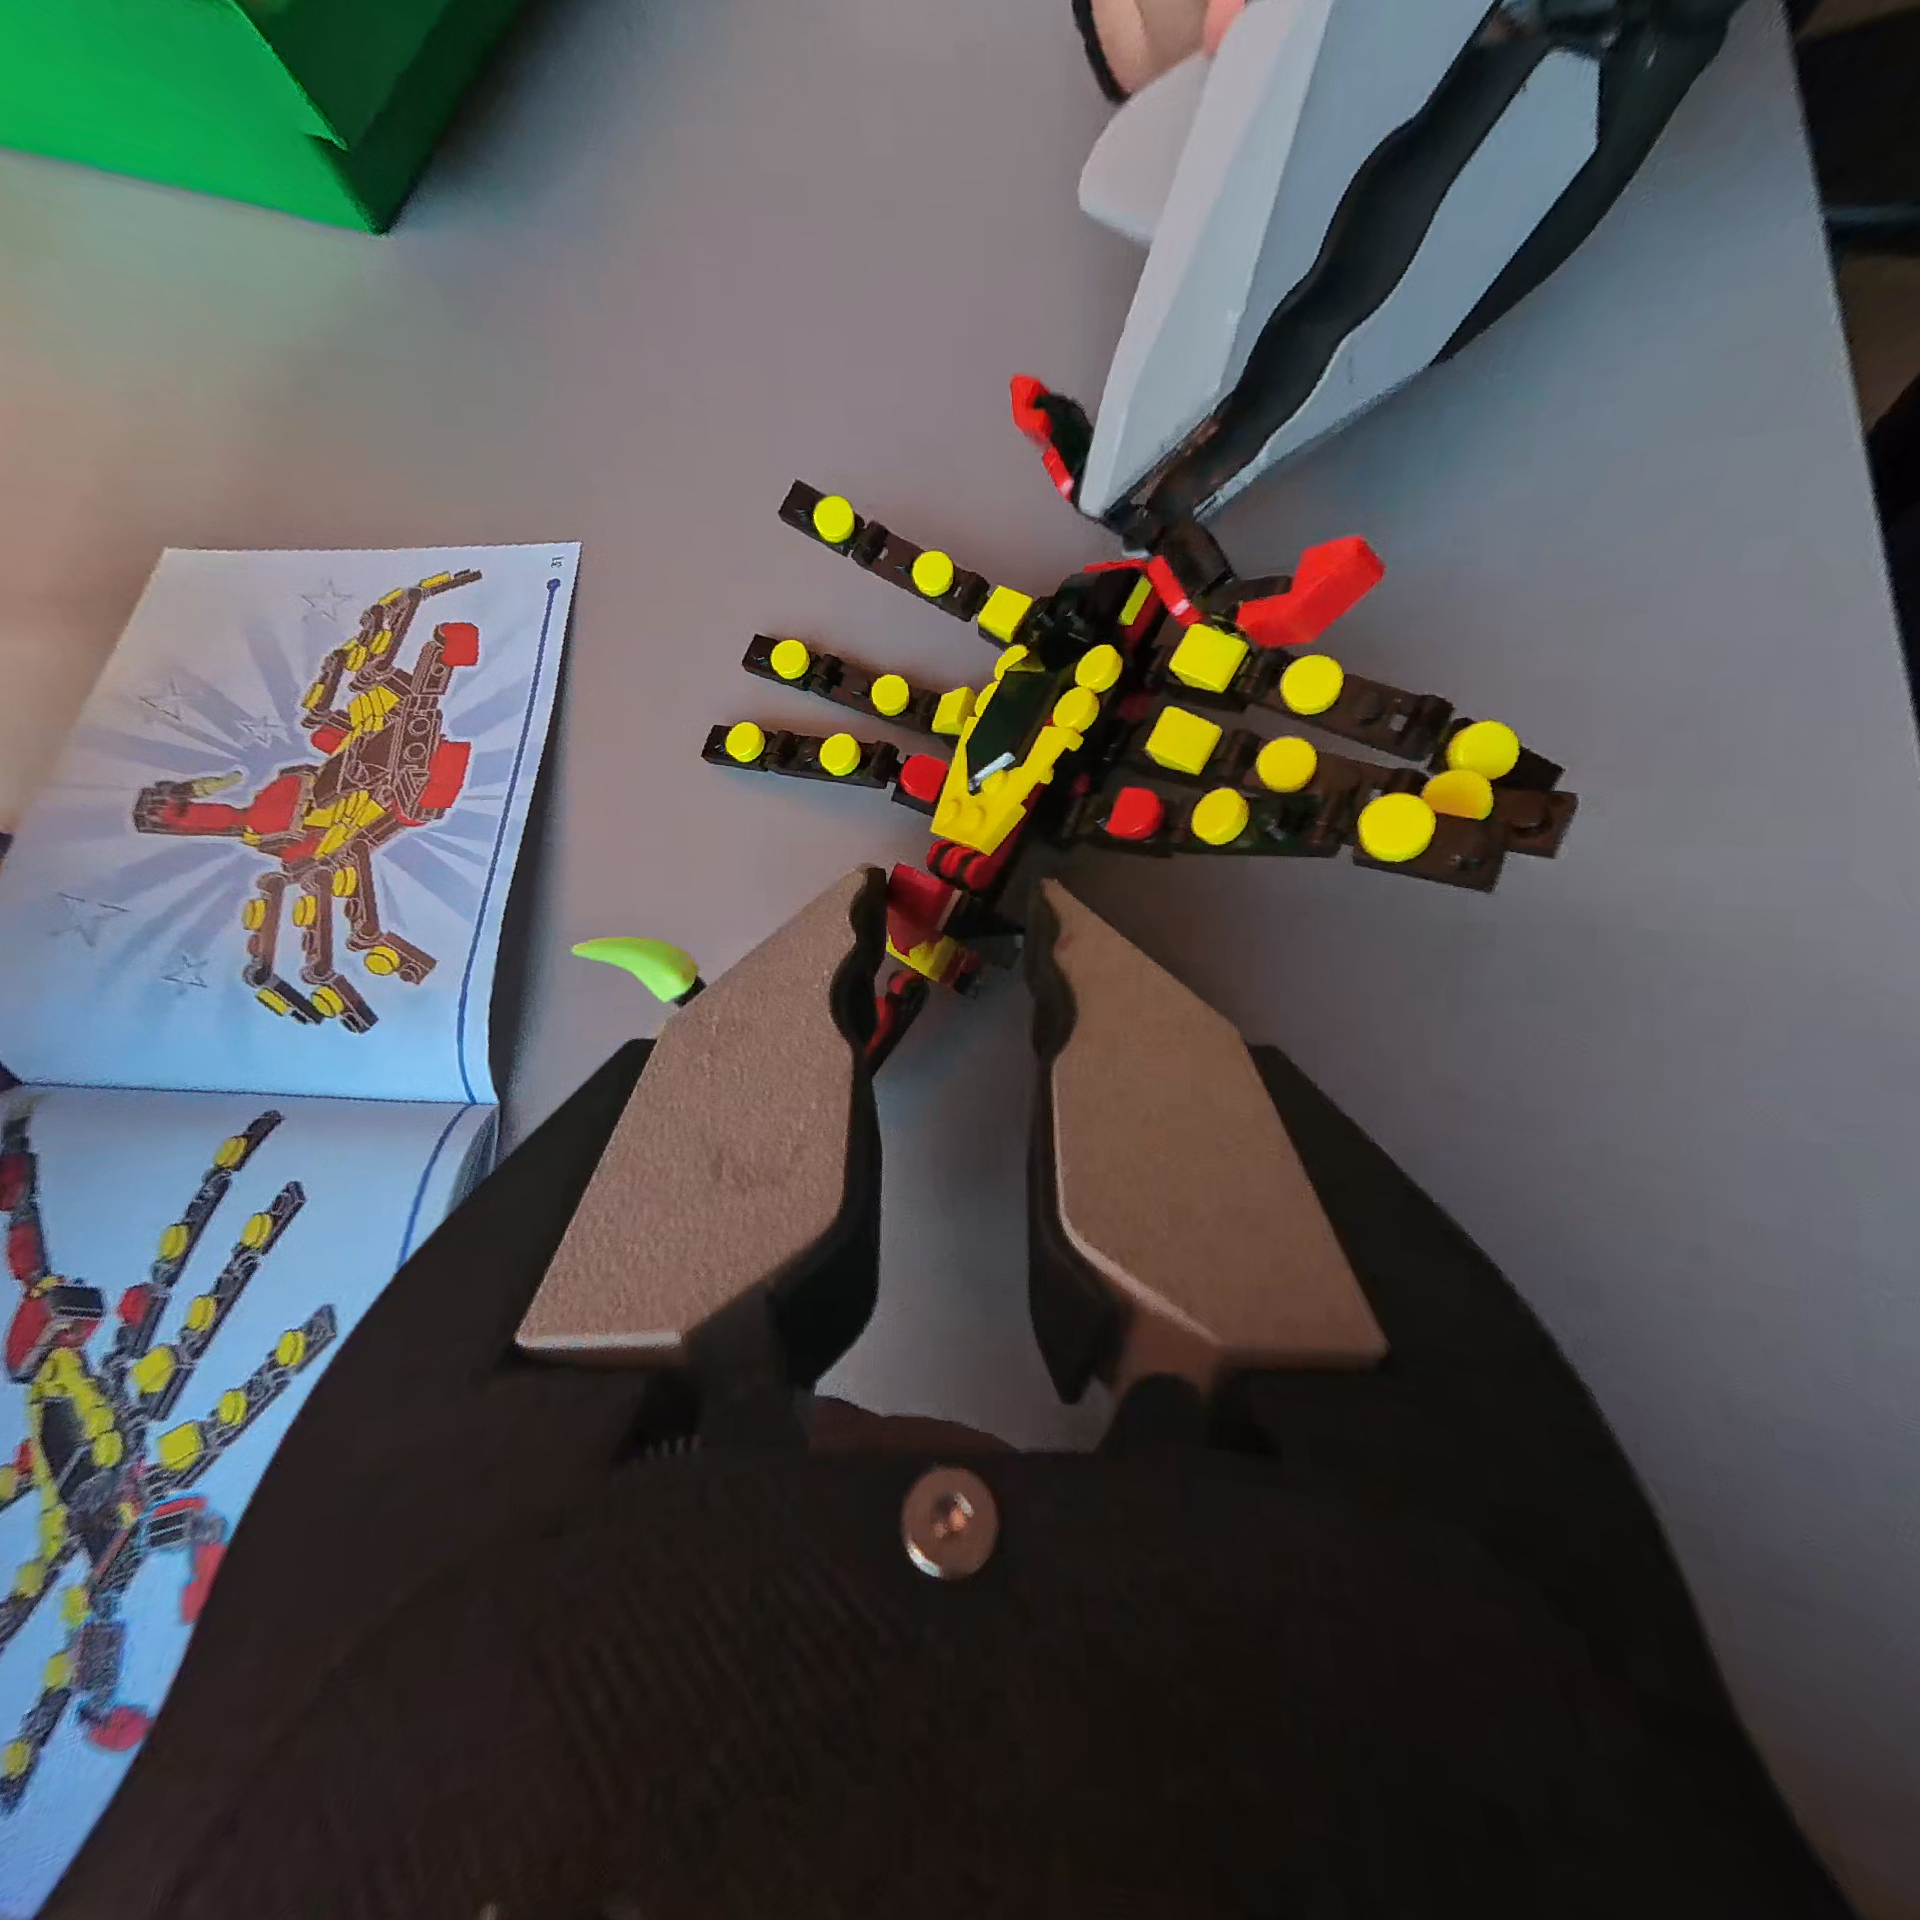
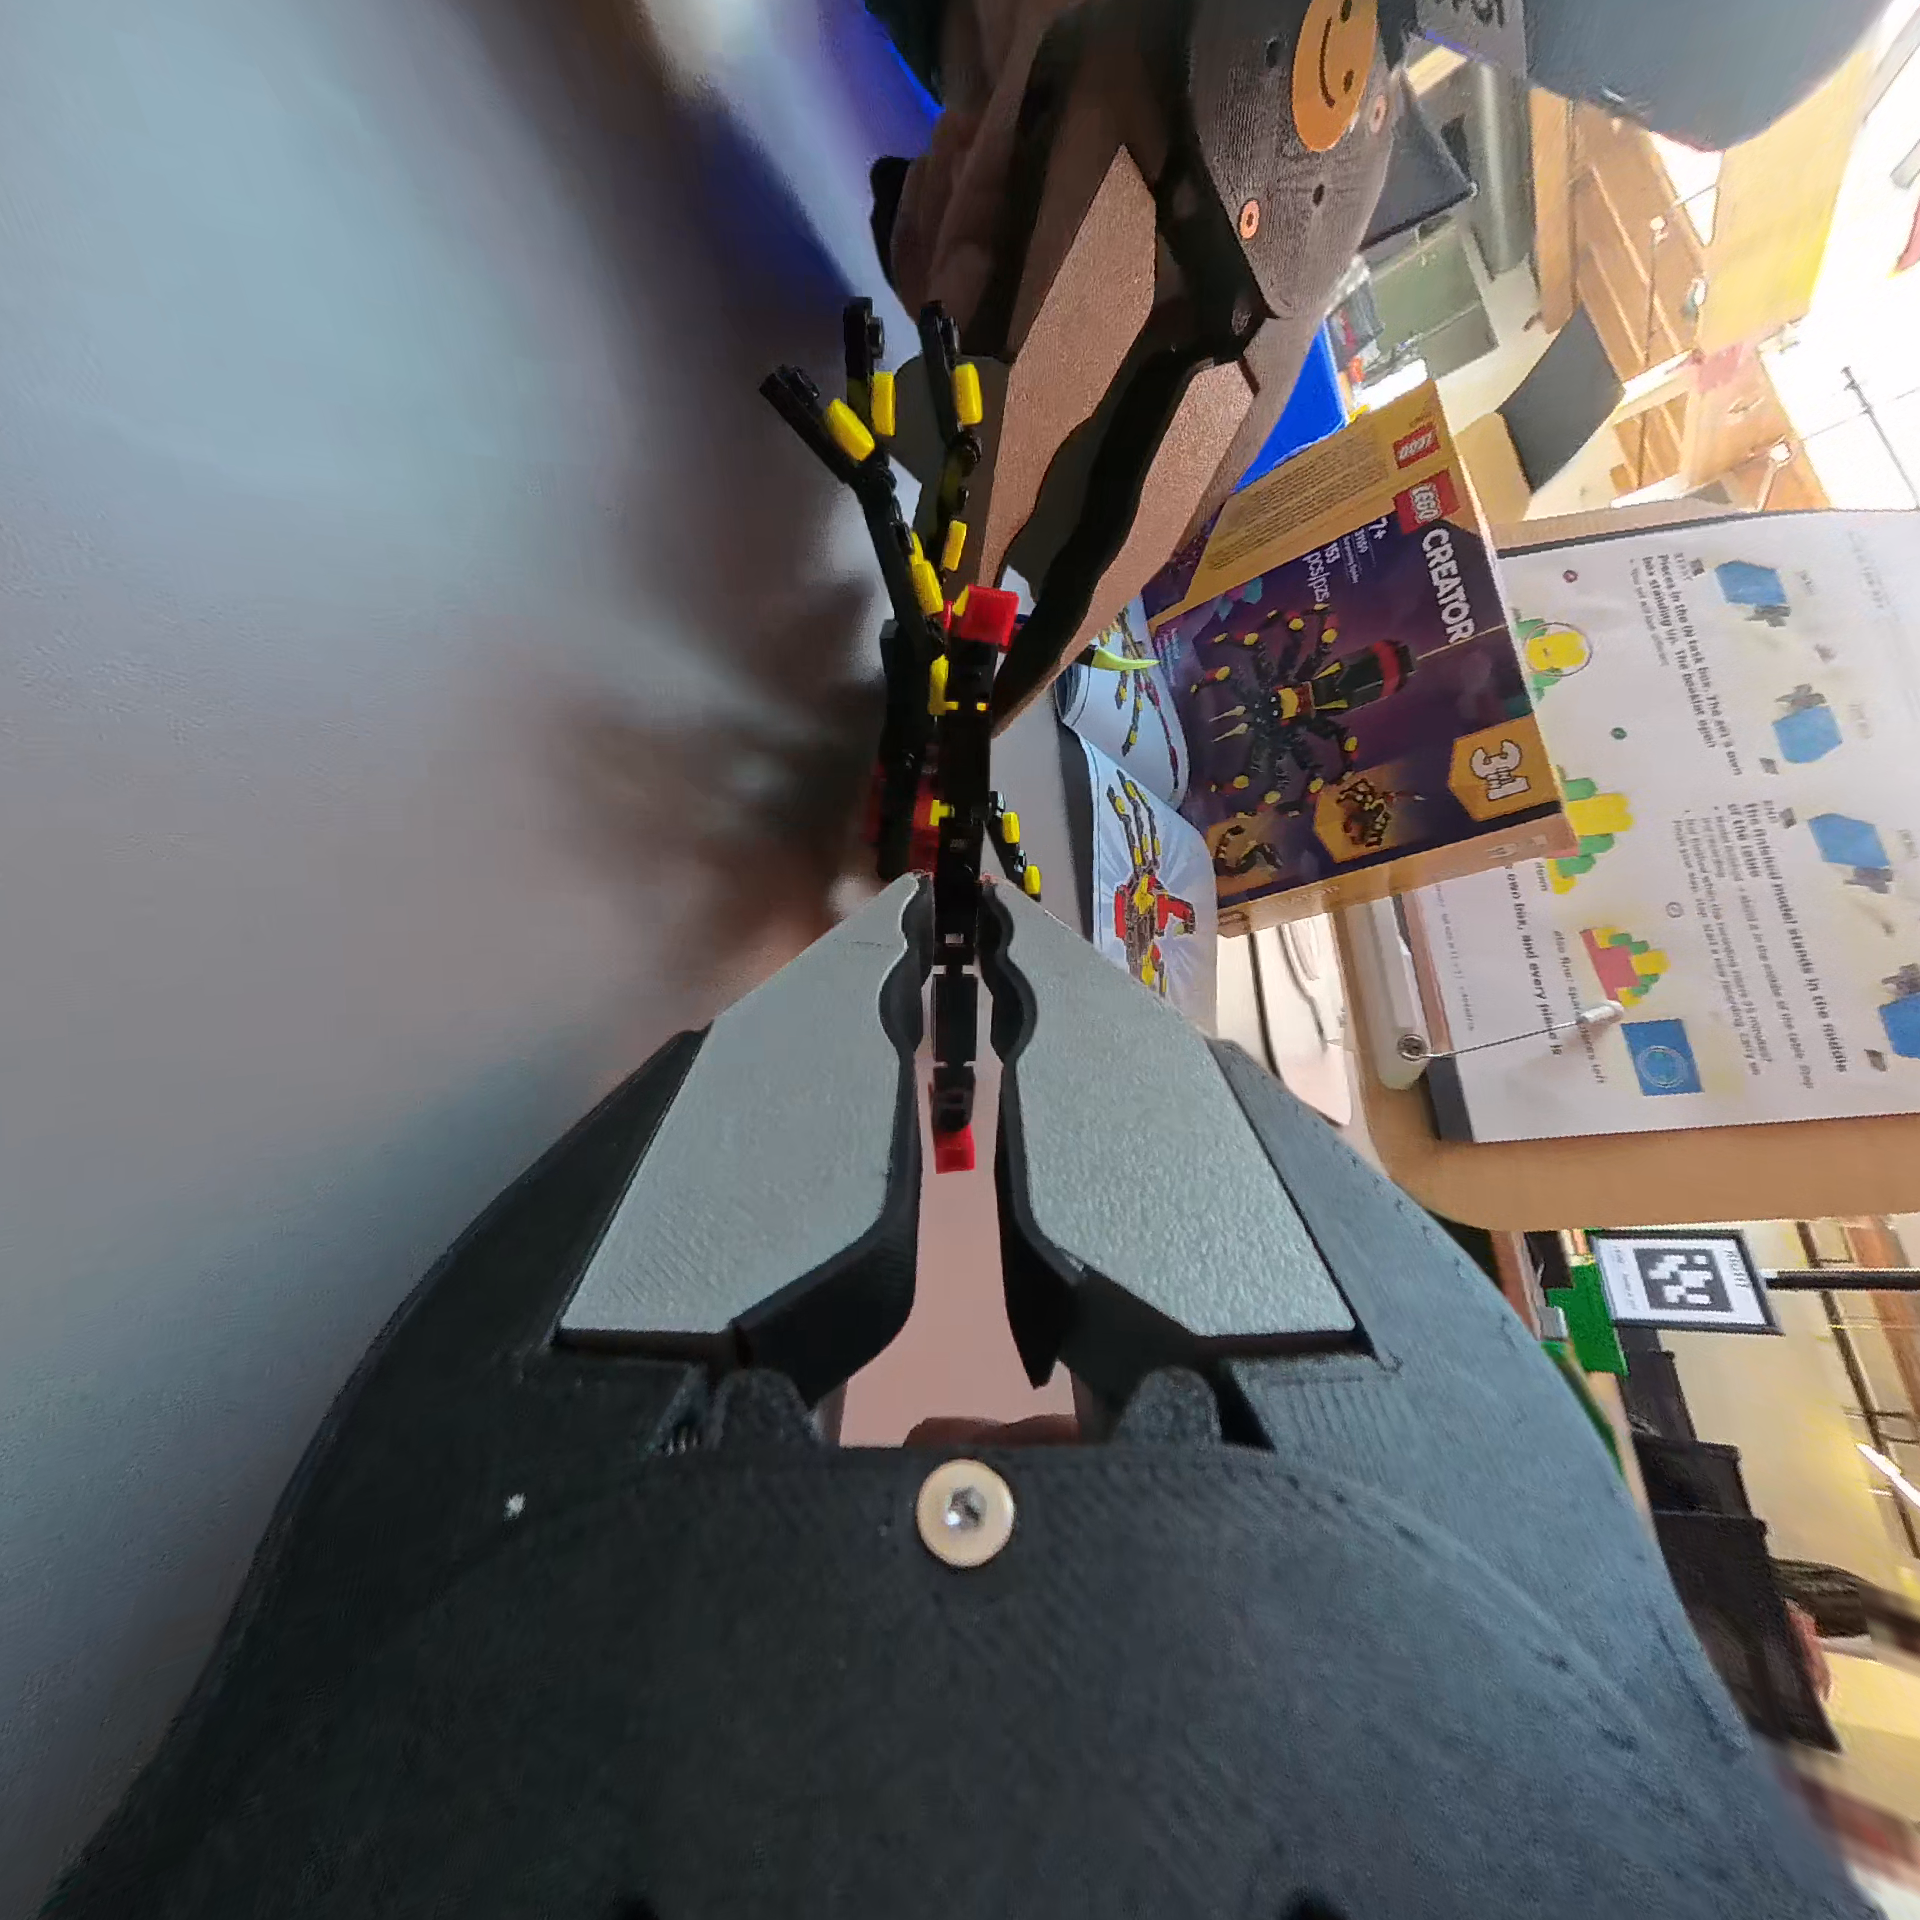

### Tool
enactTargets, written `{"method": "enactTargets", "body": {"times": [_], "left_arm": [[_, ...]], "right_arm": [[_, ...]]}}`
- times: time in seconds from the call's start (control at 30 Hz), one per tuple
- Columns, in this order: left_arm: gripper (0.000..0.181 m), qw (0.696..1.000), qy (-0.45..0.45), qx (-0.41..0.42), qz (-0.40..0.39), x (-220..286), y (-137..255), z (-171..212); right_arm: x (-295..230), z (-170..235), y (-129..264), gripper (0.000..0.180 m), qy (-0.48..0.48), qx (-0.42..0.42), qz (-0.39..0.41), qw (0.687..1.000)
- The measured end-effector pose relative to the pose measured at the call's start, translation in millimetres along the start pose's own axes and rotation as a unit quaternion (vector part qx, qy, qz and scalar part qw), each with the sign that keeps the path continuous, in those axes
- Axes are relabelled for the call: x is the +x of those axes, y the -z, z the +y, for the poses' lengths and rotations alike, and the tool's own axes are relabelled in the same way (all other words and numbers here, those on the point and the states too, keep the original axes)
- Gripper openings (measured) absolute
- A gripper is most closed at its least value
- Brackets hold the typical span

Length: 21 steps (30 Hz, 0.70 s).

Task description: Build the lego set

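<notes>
- Soft, even daylight on the desk (image 1: 727, 364); faint shadows beneath the model (image 1: 1091, 717).
- Wide-angle bending at the edges.
- Right wrist view: left side smeared by blur, windows glaring at the right.

black-yellow-red lego spider (image 1: 1091, 727), legs splayed, held aloft

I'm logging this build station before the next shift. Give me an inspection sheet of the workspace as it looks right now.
Surface: grey table, flat, no spills seen.
Job's things: black, yellow and red lego model, legs spread, held between both grippers; open instruction booklet to its left.
Clutter: loose lime green claw piece beside the booklet; green box at the far corner.
Grippers: left gripper straddles the model's tail end, jaws apart; right gripper shut on a thin black part of the model.
Cables: nothing seen.
Surroundings: set box and printed instruction sheet propped nearby; shelving behind.
</notes>
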<state>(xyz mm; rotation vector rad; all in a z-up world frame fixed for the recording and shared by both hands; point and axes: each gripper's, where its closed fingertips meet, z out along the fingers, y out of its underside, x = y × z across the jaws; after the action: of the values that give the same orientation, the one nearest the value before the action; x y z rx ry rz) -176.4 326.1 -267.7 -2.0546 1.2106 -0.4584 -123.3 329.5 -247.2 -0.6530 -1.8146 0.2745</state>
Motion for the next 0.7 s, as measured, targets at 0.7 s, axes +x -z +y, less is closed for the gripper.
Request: {"method": "enactTargets", "body": {"times": [0.7], "left_arm": [[0.024,0.999,0.025,0.043,0.009,0.7,0.9,-1.2]], "right_arm": [[7.1,0.8,-4.6,0.004,-0.022,-0.004,0.017,1.000]]}}
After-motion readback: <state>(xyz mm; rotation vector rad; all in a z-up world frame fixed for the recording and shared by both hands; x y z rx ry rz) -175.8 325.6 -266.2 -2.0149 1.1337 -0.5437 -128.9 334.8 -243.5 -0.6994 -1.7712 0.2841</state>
